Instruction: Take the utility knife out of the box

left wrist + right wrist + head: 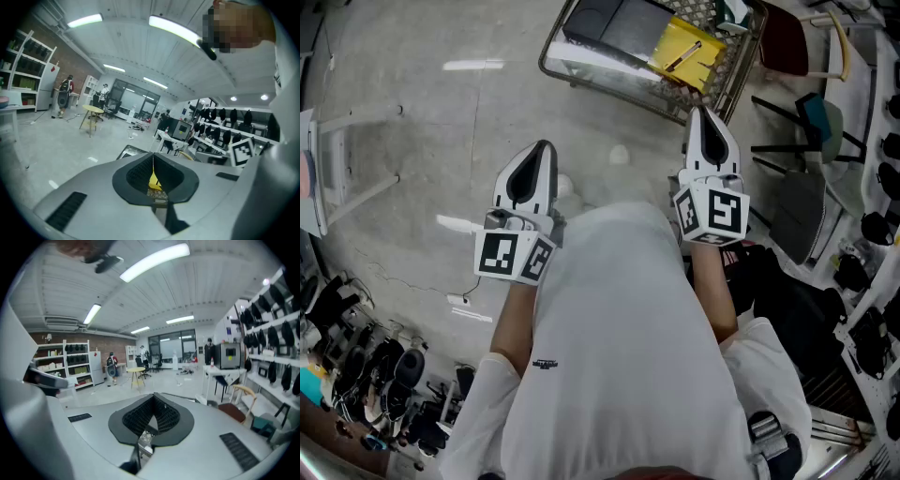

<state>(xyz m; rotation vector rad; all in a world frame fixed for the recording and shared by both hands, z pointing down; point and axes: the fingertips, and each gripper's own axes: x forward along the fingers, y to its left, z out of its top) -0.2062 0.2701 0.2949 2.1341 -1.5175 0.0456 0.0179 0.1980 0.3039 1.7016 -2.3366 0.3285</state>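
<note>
A wire basket [581, 67] stands on the floor ahead of me and serves as the box. In it lie dark flat items and a yellow pack [684, 49] with a thin brown-handled tool on it. My right gripper [702, 112] is shut and empty, its tip just short of the basket's near rim. My left gripper [543, 147] is also shut and empty, further back over bare floor. In the left gripper view the yellow pack [153, 180] shows past the closed left gripper [153, 155]. The right gripper [153, 394] has its tips together, with wire mesh [146, 438] beyond.
Chairs [811, 122] and a dark red seat [783, 42] crowd the right side next to the basket. A white frame [337, 169] stands at the left and racks of black gear [375, 375] at the lower left. A round yellow table [93, 109] and people [65, 89] are far off.
</note>
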